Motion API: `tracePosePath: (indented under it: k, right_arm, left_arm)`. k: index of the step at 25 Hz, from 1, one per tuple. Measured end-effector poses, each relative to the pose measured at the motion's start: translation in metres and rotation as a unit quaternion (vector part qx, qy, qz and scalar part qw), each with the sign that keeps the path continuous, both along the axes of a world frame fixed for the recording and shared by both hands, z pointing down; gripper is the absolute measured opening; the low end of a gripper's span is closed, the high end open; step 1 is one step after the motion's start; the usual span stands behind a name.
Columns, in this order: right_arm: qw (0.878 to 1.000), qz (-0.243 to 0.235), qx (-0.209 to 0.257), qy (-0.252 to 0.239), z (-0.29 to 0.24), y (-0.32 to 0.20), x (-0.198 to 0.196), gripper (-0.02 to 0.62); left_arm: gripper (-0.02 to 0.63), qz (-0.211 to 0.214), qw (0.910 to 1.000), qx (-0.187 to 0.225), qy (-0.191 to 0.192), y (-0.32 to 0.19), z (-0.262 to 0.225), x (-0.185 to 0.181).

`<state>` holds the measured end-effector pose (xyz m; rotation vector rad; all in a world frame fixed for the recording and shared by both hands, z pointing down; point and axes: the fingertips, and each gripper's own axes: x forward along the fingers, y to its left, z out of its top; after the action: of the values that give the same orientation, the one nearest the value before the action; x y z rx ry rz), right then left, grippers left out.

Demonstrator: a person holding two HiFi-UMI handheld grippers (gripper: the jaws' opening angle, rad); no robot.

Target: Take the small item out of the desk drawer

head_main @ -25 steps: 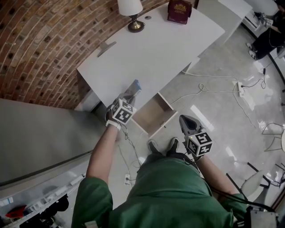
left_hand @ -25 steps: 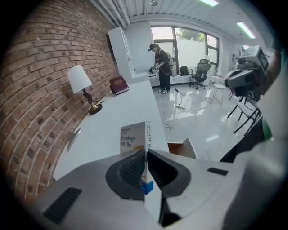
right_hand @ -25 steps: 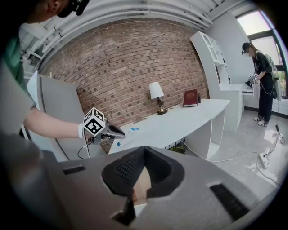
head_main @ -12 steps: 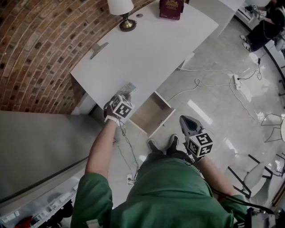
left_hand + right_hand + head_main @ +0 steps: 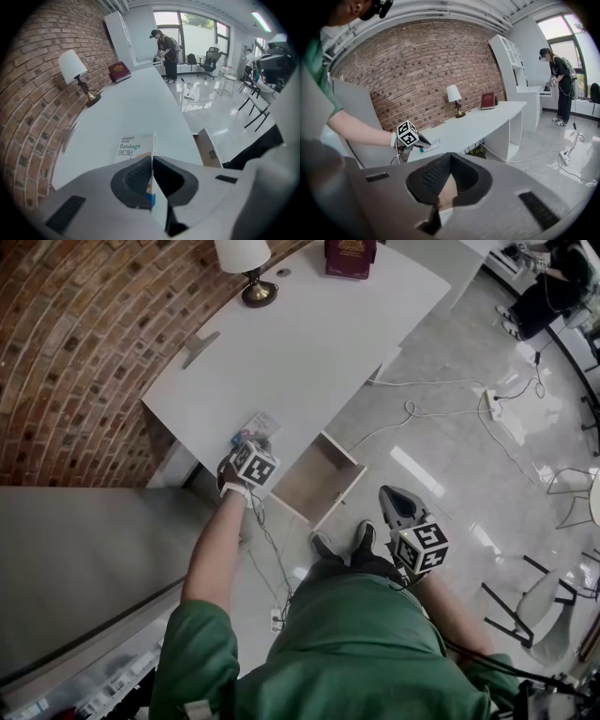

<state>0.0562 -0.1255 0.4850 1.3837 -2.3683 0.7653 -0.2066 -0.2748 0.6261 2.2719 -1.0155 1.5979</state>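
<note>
White cardboard bandage box (image 5: 133,145) is out of the open wooden drawer (image 5: 314,479), clamped edge-on in the left gripper (image 5: 151,160) above the white desk top (image 5: 309,343). Best to lay it flat before releasing; right gripper (image 5: 450,157) hangs closed, empty

A brick wall (image 5: 66,343) meets a glossy pale floor (image 5: 450,456); bright windows (image 5: 199,33) stand beyond.

A long white worktop (image 5: 319,343) is running along the red brick wall (image 5: 84,343). A table lamp with a white shade and brass foot (image 5: 246,263) is standing toward its far end. A dark red book (image 5: 350,257) is lying near the lamp, and a flat grey piece (image 5: 200,346) is lying by the wall. Near the front edge, a small white bandage box (image 5: 256,427), pinched in the left hand-held gripper (image 5: 255,442), is sitting low over the surface; whether the two are touching is unclear.
</note>
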Motion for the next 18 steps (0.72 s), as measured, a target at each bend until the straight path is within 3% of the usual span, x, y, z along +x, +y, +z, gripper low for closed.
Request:
tracePosePath:
  k: [3,10,18]
  right_arm:
    - [1.000,0.000,0.001,0.000,-0.001,0.003,-0.002,0.003]
    - [1.000,-0.007,0.006,0.000,-0.007,0.007,-0.009,0.003]
    - [0.999,-0.024,0.022,-0.009,-0.019,0.004,-0.018,0.003]
  left_arm:
    - [0.017,-0.028,0.9990,0.026,0.022,-0.008,-0.005,-0.001]
    - [0.020,-0.071,0.9957,0.056,0.021,-0.006,-0.015,-0.018]
    - [0.020,-0.152,0.9792,0.123,0.055,-0.007,-0.077,-0.055]
